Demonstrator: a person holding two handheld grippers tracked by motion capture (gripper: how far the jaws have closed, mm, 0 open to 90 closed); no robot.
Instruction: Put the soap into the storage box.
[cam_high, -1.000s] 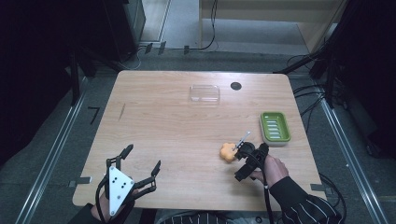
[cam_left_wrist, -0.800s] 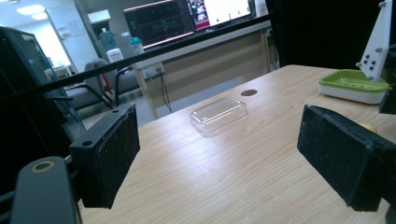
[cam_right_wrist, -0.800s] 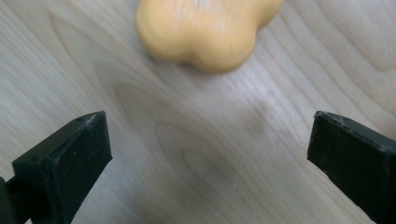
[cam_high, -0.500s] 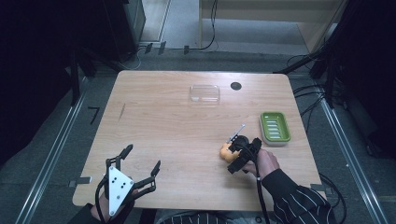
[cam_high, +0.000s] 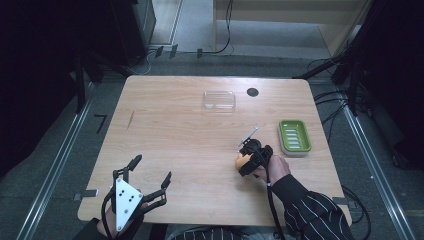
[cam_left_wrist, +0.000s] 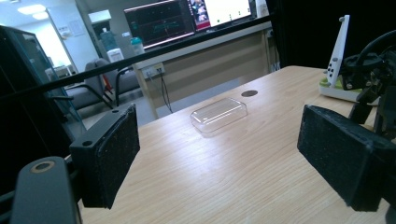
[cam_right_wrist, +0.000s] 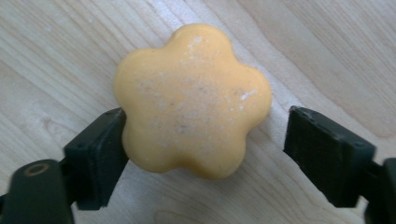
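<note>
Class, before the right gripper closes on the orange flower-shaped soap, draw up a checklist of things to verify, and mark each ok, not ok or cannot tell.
1. Flower-shaped soap sits between the right gripper jaws: ok.
2. Both pads touching the soap: not ok; one jaw is at its edge, the other stands apart.
3. Soap lies flat on the table: ok.
4. Green soap dish empty and unobstructed: ok.
5. Left gripper open and away from the soap: ok.
6. Firmness of the soap: cannot tell.
</note>
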